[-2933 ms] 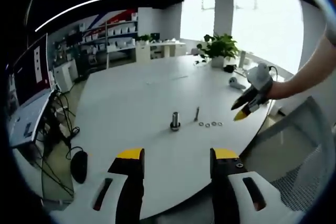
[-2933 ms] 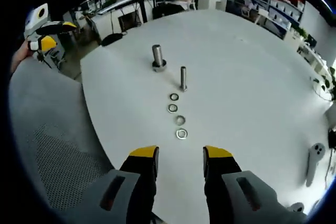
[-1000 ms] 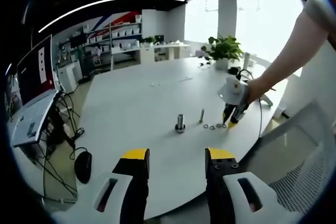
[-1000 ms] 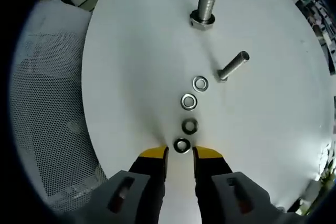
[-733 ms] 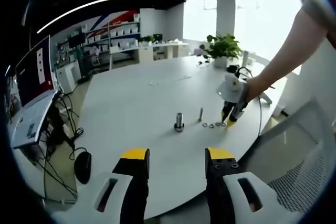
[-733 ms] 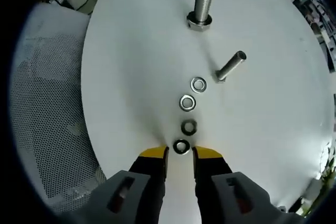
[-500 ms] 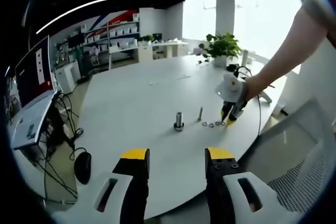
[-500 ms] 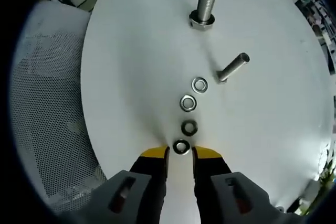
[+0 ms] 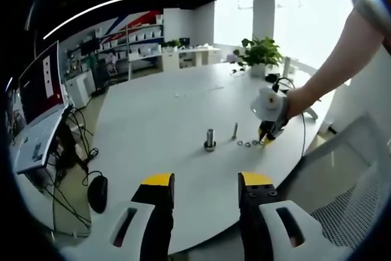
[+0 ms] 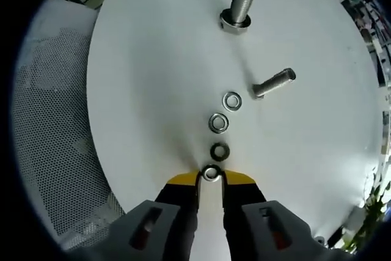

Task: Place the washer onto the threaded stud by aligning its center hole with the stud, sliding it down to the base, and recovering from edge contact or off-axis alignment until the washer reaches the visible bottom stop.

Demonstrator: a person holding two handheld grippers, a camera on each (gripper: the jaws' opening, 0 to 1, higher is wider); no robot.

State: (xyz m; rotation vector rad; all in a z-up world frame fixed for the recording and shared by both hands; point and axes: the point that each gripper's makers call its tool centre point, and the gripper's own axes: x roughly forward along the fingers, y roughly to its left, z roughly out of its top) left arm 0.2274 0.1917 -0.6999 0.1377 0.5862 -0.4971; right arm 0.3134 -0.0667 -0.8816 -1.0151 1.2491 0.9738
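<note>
On the white desk point(image 10: 153, 59), the right gripper point(image 10: 211, 180) pinches the nearest washer point(image 10: 211, 172) of a row leading toward the upright threaded stud point(image 10: 238, 5); the left gripper point(image 9: 201, 181) hangs spread apart.

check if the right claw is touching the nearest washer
Touching: the right gripper view shows the right claw closed on the nearest washer, both yellow tips against its rim.

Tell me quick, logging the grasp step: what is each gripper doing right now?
Left gripper: open, holding nothing.
Right gripper: jaws closed around the nearest washer on the table.
</note>
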